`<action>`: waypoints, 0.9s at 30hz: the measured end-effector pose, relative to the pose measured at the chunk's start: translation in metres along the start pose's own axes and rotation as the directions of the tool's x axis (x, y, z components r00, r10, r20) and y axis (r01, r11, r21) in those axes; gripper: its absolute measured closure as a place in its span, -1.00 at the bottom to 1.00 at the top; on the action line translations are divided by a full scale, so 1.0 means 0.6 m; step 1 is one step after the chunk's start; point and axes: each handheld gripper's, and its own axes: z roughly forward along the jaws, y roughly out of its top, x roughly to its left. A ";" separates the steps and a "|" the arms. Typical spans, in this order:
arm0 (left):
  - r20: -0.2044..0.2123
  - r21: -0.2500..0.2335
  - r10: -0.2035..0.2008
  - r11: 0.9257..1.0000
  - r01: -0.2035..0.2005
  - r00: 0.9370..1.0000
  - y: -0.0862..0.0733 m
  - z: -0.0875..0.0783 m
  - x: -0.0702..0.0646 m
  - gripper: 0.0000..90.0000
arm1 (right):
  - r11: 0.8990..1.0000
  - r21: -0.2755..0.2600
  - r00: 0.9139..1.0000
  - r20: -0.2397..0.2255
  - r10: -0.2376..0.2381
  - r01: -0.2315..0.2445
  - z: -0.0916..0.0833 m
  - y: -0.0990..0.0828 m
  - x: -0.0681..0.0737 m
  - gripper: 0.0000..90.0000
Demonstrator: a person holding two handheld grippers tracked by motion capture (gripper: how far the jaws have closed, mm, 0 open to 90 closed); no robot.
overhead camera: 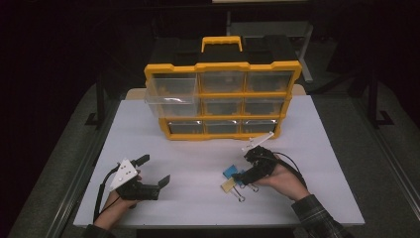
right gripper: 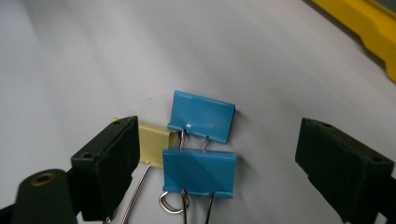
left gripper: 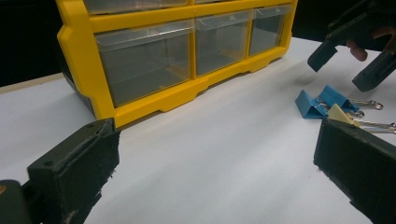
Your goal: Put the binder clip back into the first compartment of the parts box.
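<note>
Three binder clips lie together on the white table [overhead camera: 163,208], in front of a yellow drawer organizer [overhead camera: 223,94]. In the right gripper view they are two blue clips [right gripper: 203,114] [right gripper: 200,172] and a cream one [right gripper: 156,147]. My right gripper [right gripper: 217,154] hovers just over them. It is open, with its jaws standing either side of the blue pair and not touching them. In the high view it [overhead camera: 243,181] covers part of the clips [overhead camera: 229,172]. My left gripper [overhead camera: 156,169] rests at the front left, open and holding nothing.
The organizer's [left gripper: 154,93] clear drawers face me, and its top-left drawer [overhead camera: 168,91] is pulled out. The left gripper view looks across bare table toward the clips [left gripper: 308,103] and the right gripper [left gripper: 348,67]. Dark floor surrounds the table.
</note>
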 end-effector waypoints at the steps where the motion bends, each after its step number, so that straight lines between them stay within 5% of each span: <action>1: 0.000 0.002 0.001 1.000 -0.001 1.000 0.000 -0.001 0.000 -1.00 | 1.000 0.006 1.000 -0.002 0.004 -0.004 0.001 -0.001 0.000 -0.70; 27: 0.007 0.021 0.026 0.999 -0.026 1.000 -0.001 0.001 -0.002 -1.00 | 0.995 0.102 1.000 0.019 -0.016 0.014 0.021 -0.021 0.013 -0.21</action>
